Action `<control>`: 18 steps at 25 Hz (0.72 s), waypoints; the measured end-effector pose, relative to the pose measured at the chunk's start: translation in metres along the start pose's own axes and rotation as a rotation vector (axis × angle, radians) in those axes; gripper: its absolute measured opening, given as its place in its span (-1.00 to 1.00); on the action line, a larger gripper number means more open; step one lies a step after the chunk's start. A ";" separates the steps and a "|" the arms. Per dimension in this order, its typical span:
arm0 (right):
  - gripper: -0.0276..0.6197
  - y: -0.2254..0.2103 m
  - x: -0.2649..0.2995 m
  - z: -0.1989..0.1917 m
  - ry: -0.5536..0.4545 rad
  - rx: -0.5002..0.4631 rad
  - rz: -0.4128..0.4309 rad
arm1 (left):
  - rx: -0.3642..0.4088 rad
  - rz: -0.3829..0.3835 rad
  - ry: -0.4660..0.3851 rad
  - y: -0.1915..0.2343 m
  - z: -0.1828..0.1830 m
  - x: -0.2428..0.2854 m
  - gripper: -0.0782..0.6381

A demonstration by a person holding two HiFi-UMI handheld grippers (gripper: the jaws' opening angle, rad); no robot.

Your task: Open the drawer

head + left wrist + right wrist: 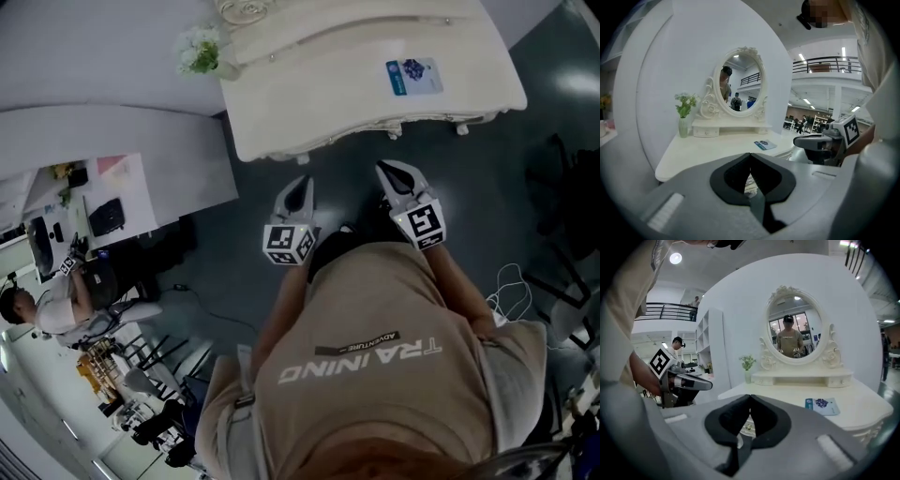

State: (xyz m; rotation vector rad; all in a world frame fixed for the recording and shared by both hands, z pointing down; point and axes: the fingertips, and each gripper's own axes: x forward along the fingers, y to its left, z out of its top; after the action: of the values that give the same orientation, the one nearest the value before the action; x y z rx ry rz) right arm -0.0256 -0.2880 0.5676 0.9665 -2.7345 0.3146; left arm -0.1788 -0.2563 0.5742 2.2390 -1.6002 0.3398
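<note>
Left hand-held gripper (301, 183), right hand-held gripper (387, 169): jaws together, empty, aimed at bench (375, 103) front, probably lining up on drawer (747, 426).

The left gripper (750, 156), jaws together and empty, faces the oval mirror (739, 79); a flower vase (683, 123) stands left of it, a blue booklet (765, 145) in front.

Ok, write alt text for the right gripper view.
The right gripper, jaws shut and empty, points at a white dressing table with an oval mirror that reflects the person. On it are a small vase of flowers at the left and a blue leaflet at the right; the left gripper shows near the left edge.
</note>
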 end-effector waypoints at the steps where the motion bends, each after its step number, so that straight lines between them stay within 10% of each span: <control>1: -0.91 -0.004 0.004 -0.002 0.006 0.010 -0.001 | -0.003 0.006 0.013 0.003 -0.001 0.004 -0.76; 18: -0.91 -0.017 0.089 0.059 0.055 -0.067 -0.100 | -0.048 -0.171 0.146 0.070 -0.038 0.077 -0.76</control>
State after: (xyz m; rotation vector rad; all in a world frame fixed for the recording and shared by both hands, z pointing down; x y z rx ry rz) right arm -0.0908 -0.3695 0.5387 1.0557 -2.6193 0.2270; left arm -0.2189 -0.3258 0.6496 2.2394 -1.3200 0.4036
